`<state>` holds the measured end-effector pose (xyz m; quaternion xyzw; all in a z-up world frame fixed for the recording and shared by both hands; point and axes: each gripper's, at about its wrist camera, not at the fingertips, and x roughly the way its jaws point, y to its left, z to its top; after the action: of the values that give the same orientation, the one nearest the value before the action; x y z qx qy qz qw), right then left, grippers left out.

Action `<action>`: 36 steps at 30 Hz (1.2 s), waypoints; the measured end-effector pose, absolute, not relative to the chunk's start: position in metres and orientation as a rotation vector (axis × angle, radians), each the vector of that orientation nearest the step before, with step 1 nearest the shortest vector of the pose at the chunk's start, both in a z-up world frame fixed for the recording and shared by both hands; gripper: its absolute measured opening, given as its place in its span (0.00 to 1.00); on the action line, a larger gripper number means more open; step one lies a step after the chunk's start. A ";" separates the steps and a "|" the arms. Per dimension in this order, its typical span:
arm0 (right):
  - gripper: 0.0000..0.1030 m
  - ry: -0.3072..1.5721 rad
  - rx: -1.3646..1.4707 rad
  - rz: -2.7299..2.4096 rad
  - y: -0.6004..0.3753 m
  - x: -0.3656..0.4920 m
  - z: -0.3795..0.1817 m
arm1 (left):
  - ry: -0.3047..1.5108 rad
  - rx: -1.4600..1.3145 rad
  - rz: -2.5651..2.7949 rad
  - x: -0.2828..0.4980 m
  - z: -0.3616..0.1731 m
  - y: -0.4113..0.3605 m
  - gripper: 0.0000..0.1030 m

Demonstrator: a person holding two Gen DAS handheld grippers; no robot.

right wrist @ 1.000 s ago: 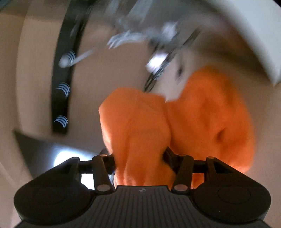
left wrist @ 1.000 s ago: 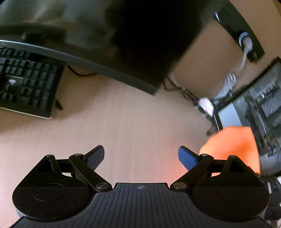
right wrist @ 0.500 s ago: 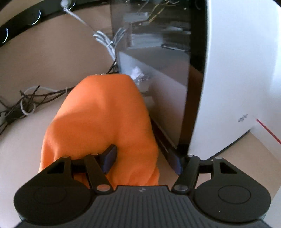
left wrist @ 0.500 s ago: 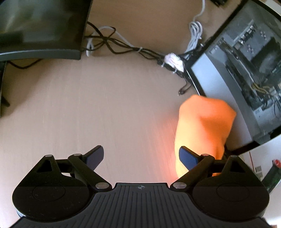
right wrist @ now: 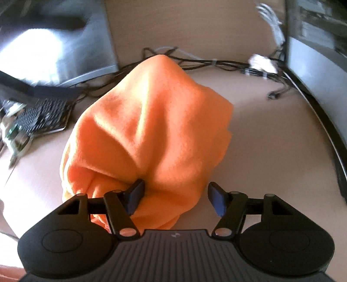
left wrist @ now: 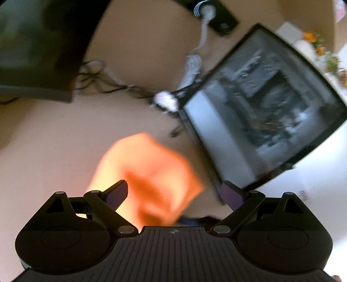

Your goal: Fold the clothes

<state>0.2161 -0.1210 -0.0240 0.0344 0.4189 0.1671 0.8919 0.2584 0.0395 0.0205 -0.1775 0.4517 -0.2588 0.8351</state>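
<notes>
An orange cloth (right wrist: 149,130) hangs bunched in front of my right gripper (right wrist: 176,198), above the beige table (right wrist: 271,141). The right jaws stand wide apart with the cloth draped between them and over the left finger (right wrist: 135,196); no pinch shows. In the left wrist view the same orange cloth (left wrist: 149,173) is blurred, just ahead of my left gripper (left wrist: 175,193), which is open and empty. The cloth lies between its fingers in the picture but touches neither.
An open computer case (left wrist: 260,112) stands at the right. A monitor (left wrist: 32,47) stands at the back left with tangled cables (left wrist: 130,89) between them. A black keyboard (right wrist: 41,117) lies left. A power strip (left wrist: 214,17) lies far back.
Both views swung fast. The right jaws, shut on the cloth a second ago, have opened wide. The left gripper has turned toward the cloth, which now sits centred ahead of it.
</notes>
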 end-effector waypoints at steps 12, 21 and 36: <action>0.95 0.788 0.067 0.285 -0.157 0.181 0.014 | 0.942 -0.242 -0.518 0.276 0.003 0.018 0.93; 1.00 0.627 0.298 0.222 -0.204 0.205 0.060 | 0.891 -0.127 -0.530 0.232 0.013 0.033 0.94; 1.00 0.750 -0.152 0.084 -0.133 0.281 -0.015 | 0.989 -0.204 -0.390 0.202 -0.008 0.074 0.94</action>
<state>0.2808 -0.1335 -0.0151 -0.0740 0.3657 0.0410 0.9269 0.2016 0.0745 -0.0083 -0.0969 0.4705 -0.1858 0.8571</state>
